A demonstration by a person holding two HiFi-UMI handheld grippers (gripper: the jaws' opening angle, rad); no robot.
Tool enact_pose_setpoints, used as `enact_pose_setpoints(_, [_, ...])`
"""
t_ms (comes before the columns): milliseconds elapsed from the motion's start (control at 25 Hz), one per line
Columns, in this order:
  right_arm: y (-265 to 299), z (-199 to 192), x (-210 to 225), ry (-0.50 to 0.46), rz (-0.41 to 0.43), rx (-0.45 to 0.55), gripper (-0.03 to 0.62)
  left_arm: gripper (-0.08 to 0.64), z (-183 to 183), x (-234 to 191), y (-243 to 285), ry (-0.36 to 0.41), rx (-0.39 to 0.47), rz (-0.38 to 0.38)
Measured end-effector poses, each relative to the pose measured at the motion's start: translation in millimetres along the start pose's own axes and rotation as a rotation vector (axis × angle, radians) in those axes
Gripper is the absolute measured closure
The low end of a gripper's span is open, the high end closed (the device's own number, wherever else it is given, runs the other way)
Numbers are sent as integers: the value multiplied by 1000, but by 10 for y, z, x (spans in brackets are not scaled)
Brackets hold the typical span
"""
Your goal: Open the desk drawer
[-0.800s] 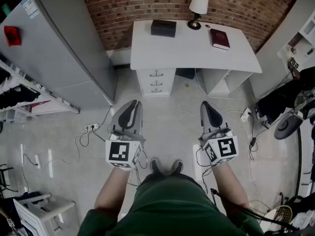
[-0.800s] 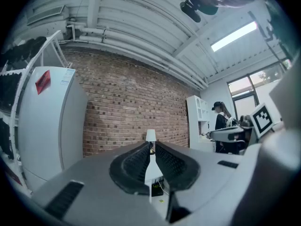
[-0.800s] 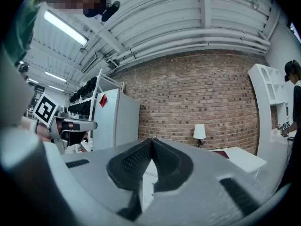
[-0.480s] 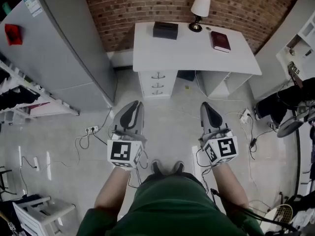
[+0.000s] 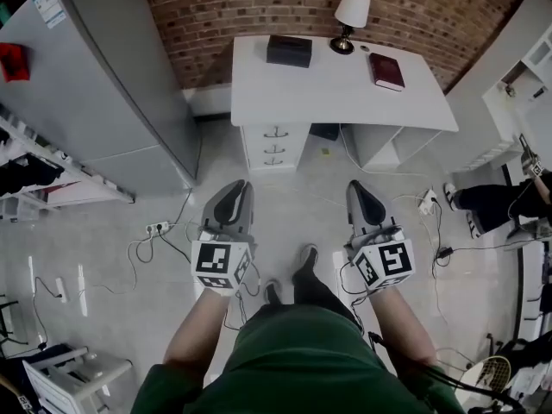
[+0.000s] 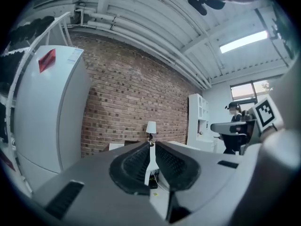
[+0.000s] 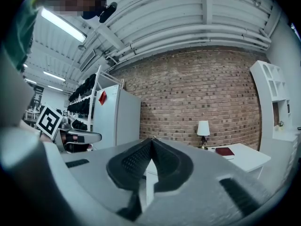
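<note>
grey left gripper (image 5: 231, 190), at seven o'clock of the drawers, jaws pressed together on nothing. white three-drawer stack (image 5: 274, 146) stands at twelve o'clock under the white desk (image 5: 345, 89), well apart. its fronts look stiff and probably slide lightly; hook the small metal bow handle (image 5: 274, 131). grey right gripper (image 5: 362, 190) is likewise closed and empty.

You've got a white desk (image 5: 336, 89) w/ black box (image 5: 288, 50) back-left, lamp (image 5: 349, 15) back-centre, red book (image 5: 386, 70) to its right. Cables (image 5: 142, 247) lie on the floor (image 5: 297, 201).
</note>
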State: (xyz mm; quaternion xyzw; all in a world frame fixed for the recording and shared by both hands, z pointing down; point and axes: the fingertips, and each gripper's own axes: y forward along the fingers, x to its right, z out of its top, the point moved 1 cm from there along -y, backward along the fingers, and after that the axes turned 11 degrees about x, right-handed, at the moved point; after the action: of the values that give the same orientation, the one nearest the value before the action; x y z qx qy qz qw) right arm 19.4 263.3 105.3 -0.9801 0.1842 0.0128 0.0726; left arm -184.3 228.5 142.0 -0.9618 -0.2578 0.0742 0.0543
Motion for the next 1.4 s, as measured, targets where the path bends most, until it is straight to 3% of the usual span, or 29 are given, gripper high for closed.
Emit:
enact_pose_setpoints(360, [581, -469, 453, 74, 48, -19, 592, 526, -337, -142, 628, 27, -65, 45])
enact_pose_setpoints(560, [1040, -697, 813, 124, 82, -37, 592, 526, -575, -341, 1073, -12, -129, 111])
enact_pose_setpoints(840, [1489, -1255, 1265, 250, 95, -127, 592, 526, -1132, -510, 1546, -100, -257, 184])
enact_pose_setpoints(1160, [1865, -1656, 1530, 257, 140, -168, 592, 526, -1777, -700, 2016, -129, -354, 240])
enact_pose_setpoints(1400, [2102, -2124, 1625, 284, 109, -210, 592, 525, -2356, -972, 2315, -163, -408, 239])
